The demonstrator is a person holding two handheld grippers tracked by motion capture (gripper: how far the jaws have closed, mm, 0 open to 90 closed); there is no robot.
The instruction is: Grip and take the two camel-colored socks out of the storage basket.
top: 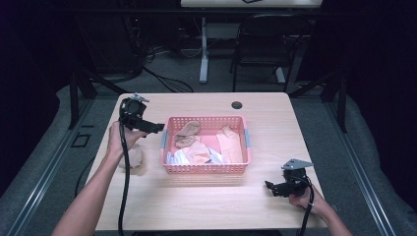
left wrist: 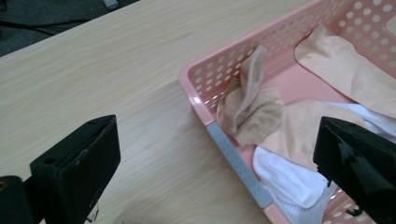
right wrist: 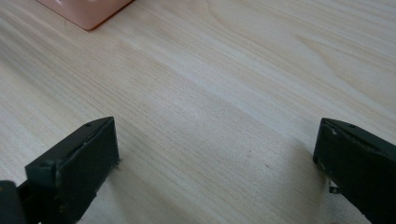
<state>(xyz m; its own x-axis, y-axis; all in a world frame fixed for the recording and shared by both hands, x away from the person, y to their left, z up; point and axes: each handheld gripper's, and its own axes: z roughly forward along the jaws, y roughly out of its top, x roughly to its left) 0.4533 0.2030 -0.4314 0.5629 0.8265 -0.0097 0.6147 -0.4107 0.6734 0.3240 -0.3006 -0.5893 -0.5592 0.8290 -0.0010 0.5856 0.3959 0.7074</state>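
**Basket mostly loaded, one sock left outside**

Your wooden table (top: 206, 196) carries the pink perforated basket (top: 205, 168) at its centre. Inside lie several socks: a crumpled tan sock (left wrist: 247, 109) at the far left corner, flat peach socks (top: 230, 142) to the right, white socks (left wrist: 285, 179) at the near side. One more tan sock (top: 132, 158) sits on the table left of the basket, just beside your left hand; that looks like what remains.

Your left gripper (top: 156, 128) hovers at the basket's left edge, jaws wide, empty. Your right gripper (top: 271, 187) rests near the right front corner, jaws spread, holding nothing.
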